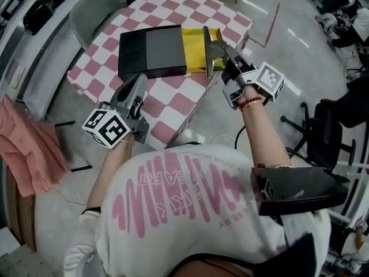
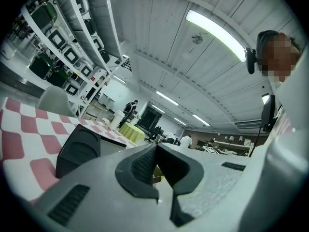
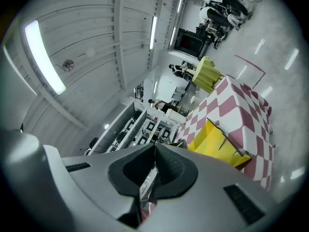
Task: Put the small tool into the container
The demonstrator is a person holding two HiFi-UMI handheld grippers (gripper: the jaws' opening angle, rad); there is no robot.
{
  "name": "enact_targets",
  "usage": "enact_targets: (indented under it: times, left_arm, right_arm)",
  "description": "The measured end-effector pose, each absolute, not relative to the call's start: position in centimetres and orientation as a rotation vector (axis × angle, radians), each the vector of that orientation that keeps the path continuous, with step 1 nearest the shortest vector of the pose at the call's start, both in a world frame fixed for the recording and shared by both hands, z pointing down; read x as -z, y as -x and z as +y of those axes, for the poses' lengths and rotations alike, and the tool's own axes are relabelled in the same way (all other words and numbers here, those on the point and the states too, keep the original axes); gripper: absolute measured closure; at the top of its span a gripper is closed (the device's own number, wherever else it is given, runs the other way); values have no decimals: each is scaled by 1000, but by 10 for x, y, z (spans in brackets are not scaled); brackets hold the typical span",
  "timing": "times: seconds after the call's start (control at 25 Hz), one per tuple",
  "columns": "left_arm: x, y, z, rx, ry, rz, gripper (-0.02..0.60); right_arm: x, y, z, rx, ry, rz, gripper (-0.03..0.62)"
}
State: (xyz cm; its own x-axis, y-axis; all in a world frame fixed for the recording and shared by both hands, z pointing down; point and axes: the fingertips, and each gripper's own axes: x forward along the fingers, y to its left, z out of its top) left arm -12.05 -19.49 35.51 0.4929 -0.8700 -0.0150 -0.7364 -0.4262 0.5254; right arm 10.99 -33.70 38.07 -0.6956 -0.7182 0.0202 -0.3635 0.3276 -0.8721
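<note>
Slipping looks like the main danger: the small tool [image 1: 207, 53] is a thin, flat piece of metal pinched by one end, so a tilt or a bump against the wall of the yellow container [image 1: 196, 44] could twist it out of the grip and send it onto the checkered table [image 1: 173, 105] or the floor. Letting go too high or too near the rim could also make it bounce out, and the black box [image 1: 152, 52] lying just beside the container leaves little room on that side. The right gripper [image 1: 221, 52] has its jaws clamped almost fully together on the tool, which shows between the pads in the right gripper view [image 3: 147, 180], with the yellow container [image 3: 217, 139] ahead of it. In the head view the tool sits over the container's right part; I cannot tell how high above it. The left gripper [image 1: 140, 81] rests near the table's front, jaws pressed together with nothing between them [image 2: 155, 149].
</note>
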Motion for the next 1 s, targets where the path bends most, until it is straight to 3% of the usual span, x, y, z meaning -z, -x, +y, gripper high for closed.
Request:
enact_targets:
  times: [1.0]
  left_arm:
    - [-404, 161, -196, 238, -2135, -1436, 574]
  right_arm:
    - [-438, -87, -417, 1279, 1205, 2649, 583]
